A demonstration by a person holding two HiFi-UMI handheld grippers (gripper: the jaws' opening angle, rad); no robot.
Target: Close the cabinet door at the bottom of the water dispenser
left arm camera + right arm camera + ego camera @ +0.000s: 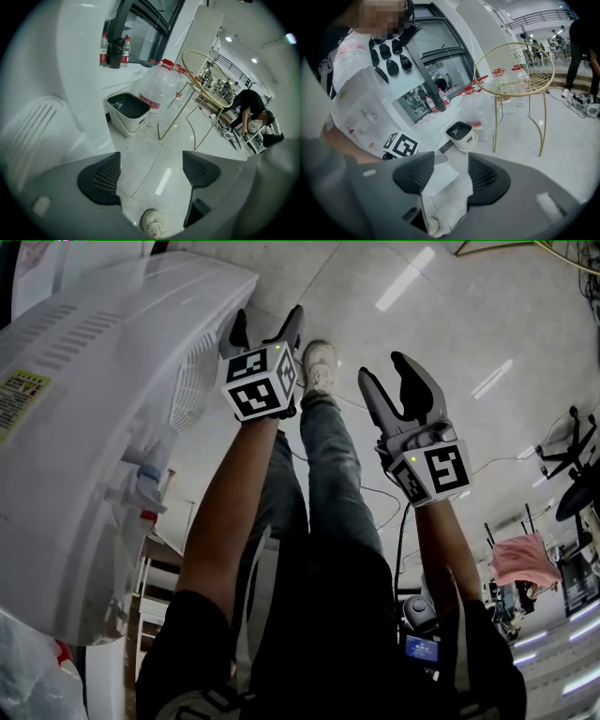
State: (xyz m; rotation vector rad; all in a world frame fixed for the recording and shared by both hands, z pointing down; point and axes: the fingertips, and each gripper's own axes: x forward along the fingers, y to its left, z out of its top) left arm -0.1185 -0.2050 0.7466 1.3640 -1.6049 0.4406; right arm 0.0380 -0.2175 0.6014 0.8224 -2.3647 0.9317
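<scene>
The white water dispenser (103, 409) fills the left of the head view, its taps (145, 486) facing right. A white ribbed panel (192, 381), apparently the open cabinet door, sticks out from its lower body and shows as ribs (33, 129) in the left gripper view. My left gripper (267, 326) hangs just right of that panel, open, with only floor between its jaws (150, 173). Whether it touches the panel I cannot tell. My right gripper (386, 371) is further right, apart from the dispenser and open (450, 176). A white panel (440, 180) lies behind its gap.
A white bin with a dark lid (126, 110) stands on the floor beside large water jugs (159, 89) and a gold wire chair (206, 75). My shoe (319, 362) is under the grippers. A person (251, 110) bends over far right. Cables run across the floor.
</scene>
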